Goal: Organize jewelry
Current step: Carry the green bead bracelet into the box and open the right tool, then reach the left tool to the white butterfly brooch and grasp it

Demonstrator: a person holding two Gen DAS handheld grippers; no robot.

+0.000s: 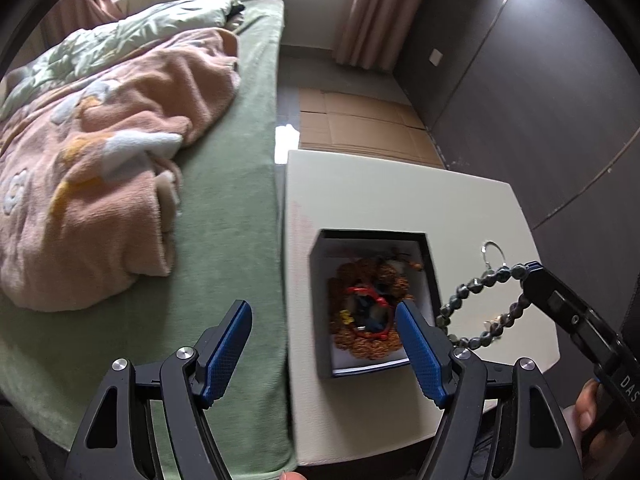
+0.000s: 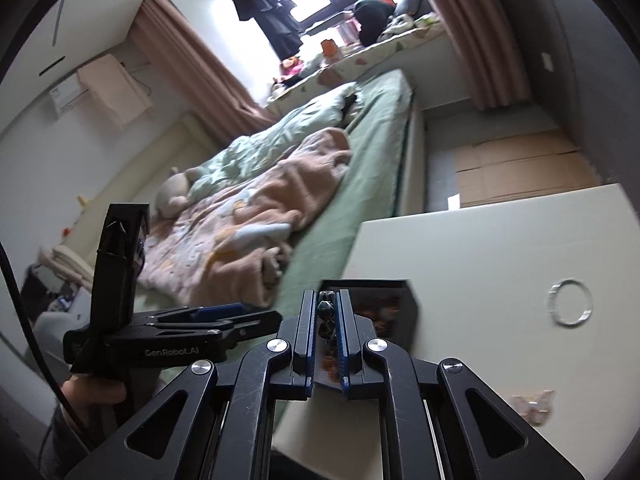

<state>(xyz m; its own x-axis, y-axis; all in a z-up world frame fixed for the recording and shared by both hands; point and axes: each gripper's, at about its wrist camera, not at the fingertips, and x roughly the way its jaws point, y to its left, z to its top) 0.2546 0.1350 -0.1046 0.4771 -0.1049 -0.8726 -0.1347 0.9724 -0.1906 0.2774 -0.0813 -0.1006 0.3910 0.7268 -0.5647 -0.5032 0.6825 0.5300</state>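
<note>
A black box on the white table holds brown bead strings and a red bracelet. My left gripper is open and empty, low over the box's near left side. My right gripper is shut on a dark grey bead bracelet, which hangs in a loop just right of the box; its beads show between the pads. A silver ring lies on the table beyond the bracelet, also in the right wrist view. The box shows there too.
A bed with a green sheet and a pink blanket runs along the table's left edge. Flattened cardboard lies on the floor beyond the table. A small pale trinket lies on the table at the near right.
</note>
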